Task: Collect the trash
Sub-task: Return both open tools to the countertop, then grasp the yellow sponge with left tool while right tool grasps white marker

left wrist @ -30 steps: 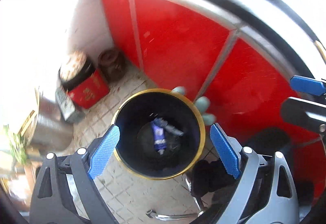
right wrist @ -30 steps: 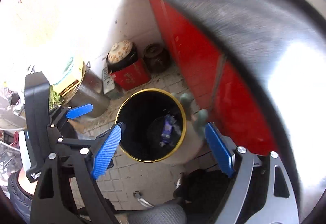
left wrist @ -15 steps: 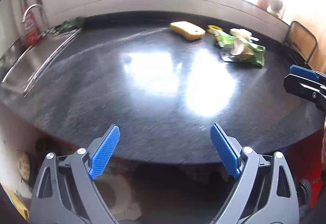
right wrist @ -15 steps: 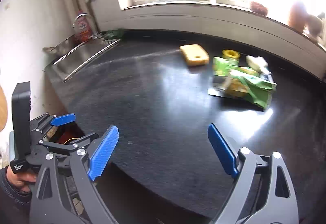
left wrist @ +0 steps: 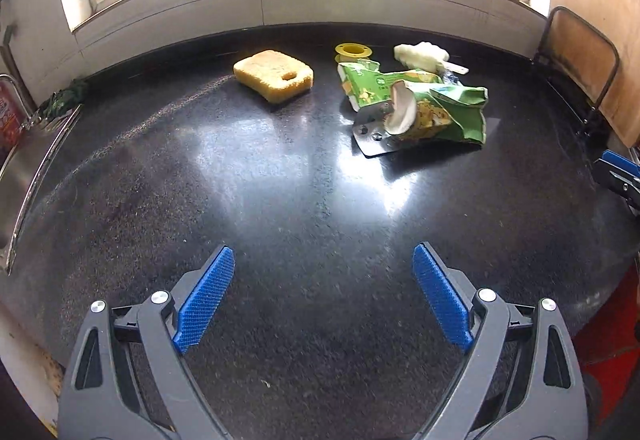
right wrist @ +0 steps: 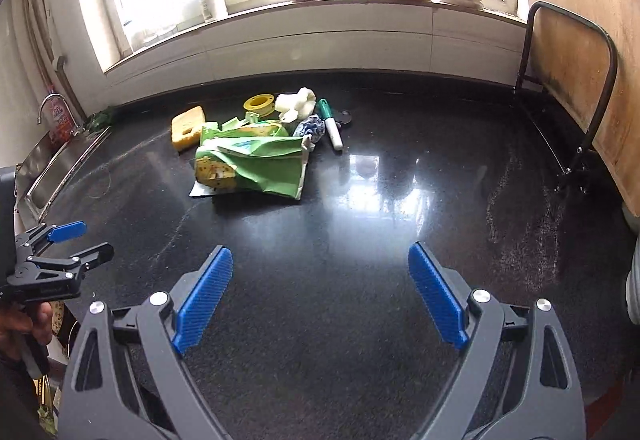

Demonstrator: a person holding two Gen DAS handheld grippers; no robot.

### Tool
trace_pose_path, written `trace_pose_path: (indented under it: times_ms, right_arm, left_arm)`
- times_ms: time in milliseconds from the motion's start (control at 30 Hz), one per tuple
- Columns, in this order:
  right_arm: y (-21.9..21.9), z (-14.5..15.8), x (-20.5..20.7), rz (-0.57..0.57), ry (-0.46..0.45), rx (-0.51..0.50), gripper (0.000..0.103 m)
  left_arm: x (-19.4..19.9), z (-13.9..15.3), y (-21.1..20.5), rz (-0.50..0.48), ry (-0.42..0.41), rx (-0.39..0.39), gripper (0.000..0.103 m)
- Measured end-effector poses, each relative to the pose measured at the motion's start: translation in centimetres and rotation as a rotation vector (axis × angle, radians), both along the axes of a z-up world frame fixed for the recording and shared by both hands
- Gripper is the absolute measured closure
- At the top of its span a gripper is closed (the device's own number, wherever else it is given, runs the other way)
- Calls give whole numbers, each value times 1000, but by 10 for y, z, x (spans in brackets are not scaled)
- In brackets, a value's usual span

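While both grippers' jaws stand spread and empty, green wrapper [left wrist: 436, 107] lies on countertop [left wrist: 280, 199].

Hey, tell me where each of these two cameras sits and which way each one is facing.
Left wrist: on the left gripper, angled down over the black countertop toward the window; its own open fingers show, the right gripper's tip at the right edge.
Right wrist: on the right gripper, facing likewise; its open fingers, the left gripper and a hand show.
Shared: yellow sponge, green snack bag, yellow ring.
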State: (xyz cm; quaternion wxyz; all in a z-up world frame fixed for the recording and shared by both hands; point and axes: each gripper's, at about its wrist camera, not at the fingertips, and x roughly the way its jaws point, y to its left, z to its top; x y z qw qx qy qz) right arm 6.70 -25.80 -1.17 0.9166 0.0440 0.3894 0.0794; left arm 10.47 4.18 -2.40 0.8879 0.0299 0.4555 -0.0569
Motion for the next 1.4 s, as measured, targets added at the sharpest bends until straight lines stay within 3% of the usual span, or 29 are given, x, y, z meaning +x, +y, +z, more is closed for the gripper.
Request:
trace_pose_path:
  times_ms: [167,367,600,767,833,933,967,1000,1067,1200,1400]
  right_arm:
    - [-10,-21,56,-1,51,-16,16]
    - [-10,-56,124,21,133,-69,16]
    - [-6,-78,180,67,183,-114,16]
    - [7,-79,211,97,163,-136,16]
    - [12,-79,223,115,152,-134,18]
    - [22,-77,235,145,126,-132,34]
    - [23,-76,236,150,118,-130,49]
    - [24,-74,238,155,110,-126,73]
    - [25,-73,237,156,111,-129,90]
    - [23,-68,222,121,86,-166,90]
    - [14,-32,168,32,17,-131,90]
  left_arm:
    - [77,-7,18,114,55,-23,14]
    - [175,-29,18,182,115,-2,14]
    - [245,-46,12,213,178,-30,12]
    - [276,-50,17,303,150,-1,9]
    - [282,-51,18,306,142,15,9]
    - [280,-51,18,293,117,22,11]
    - [278,-49,19,286,103,24,19]
    - [273,-47,20,279,89,28,30]
    - [269,-46,21,258,95,26,36]
    - [248,-41,23,226,106,18,46]
    - [184,-20,30,172,71,31,47]
